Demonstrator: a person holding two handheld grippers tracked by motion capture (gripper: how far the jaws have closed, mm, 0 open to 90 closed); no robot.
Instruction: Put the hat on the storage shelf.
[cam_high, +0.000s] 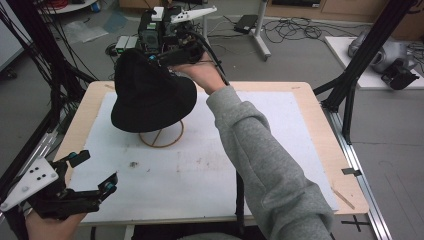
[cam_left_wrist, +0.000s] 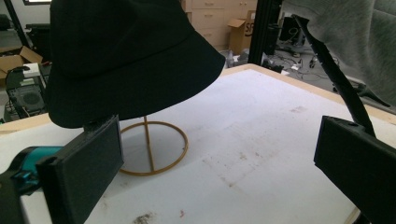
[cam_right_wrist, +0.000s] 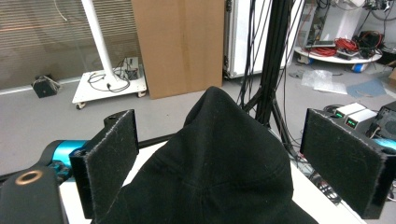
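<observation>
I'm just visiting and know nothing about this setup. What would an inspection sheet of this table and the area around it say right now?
Surface: white mat on a wooden table, lightly stained.
Job's things: black bucket hat sitting on a thin wire stand with a ring base.
Clutter: small dark speck on the mat.
Grippers: left tool open, low at the near left corner; right tool open, its jaws either side of the hat's crown.
Cables: black cable trailing under the grey sleeve.
Surroundings: cardboard sheet, black frame posts, floor cables.
</observation>
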